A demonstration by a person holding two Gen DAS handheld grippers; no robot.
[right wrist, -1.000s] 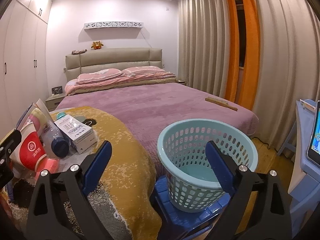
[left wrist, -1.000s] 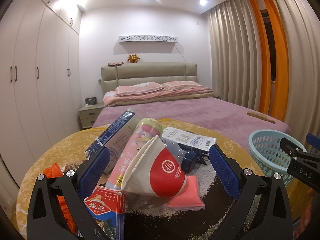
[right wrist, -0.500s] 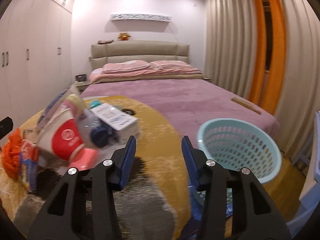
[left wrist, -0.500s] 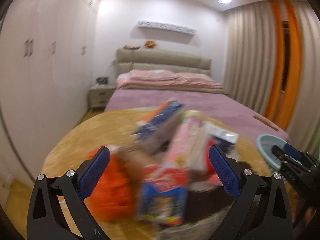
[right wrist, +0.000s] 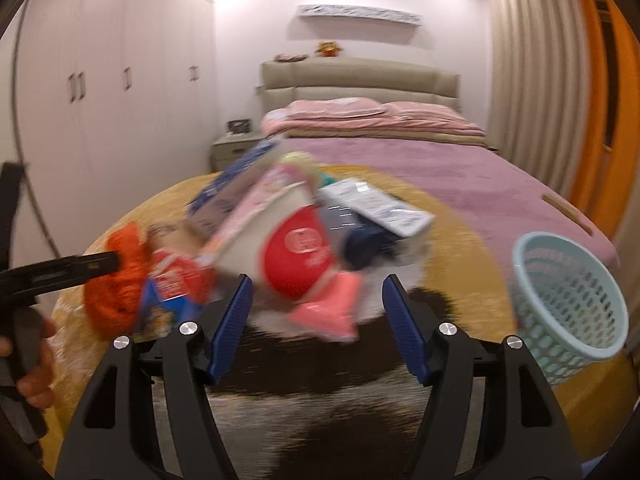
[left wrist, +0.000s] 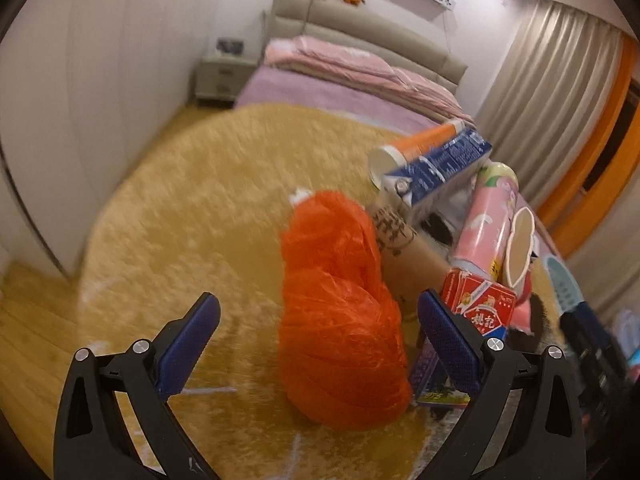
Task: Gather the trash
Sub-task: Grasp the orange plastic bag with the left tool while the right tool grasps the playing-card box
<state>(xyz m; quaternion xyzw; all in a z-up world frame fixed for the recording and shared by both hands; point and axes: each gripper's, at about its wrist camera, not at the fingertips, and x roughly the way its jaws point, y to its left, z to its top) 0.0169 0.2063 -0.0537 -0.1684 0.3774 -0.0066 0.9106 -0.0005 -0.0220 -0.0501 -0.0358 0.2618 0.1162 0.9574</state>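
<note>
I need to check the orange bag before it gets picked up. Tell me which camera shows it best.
The left wrist view: the orange plastic bag sits large and fairly sharp in the middle, just ahead of the open left gripper. The right wrist view shows it only small and blurred at the left edge, partly behind the left gripper's finger.

You have a crinkled, glossy orange plastic bag (left wrist: 340,320) lying on a shaggy, matt golden rug (left wrist: 192,216), with a plain brown cardboard box (left wrist: 404,256) touching it and a printed red paper carton (left wrist: 478,308) just beside that. The pink tube (left wrist: 488,224) looks smooth and shiny, and the light blue basket (right wrist: 568,292) is perforated plastic with a dull sheen. Your left gripper (left wrist: 320,332) and right gripper (right wrist: 316,320) are matt black plastic with silver metal screws and blue ribbed pads (left wrist: 188,344).
</note>
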